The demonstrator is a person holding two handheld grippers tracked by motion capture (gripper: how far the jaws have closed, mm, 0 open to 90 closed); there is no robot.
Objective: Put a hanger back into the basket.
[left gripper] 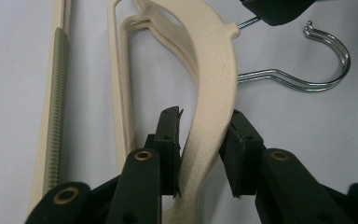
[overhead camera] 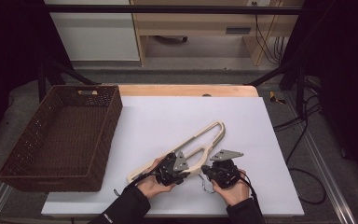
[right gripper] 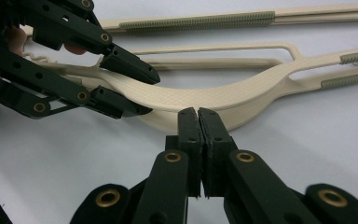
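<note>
- Currently, right gripper (overhead camera: 204, 171) sits near the desk's front edge, jaws pressed together on the metal hook (left gripper: 307, 70) of the cream hanger (overhead camera: 186, 147).
- Left gripper (overhead camera: 182, 173) just beside it, jaws part open, straddling the hanger's curved shoulder; whether both pads touch, can't tell.
- Hanger lies flat on the white sheet (overhead camera: 261, 140), running from front centre toward the middle.
- Brown wicker basket (overhead camera: 37, 154) stands at the left edge, well apart.
</note>
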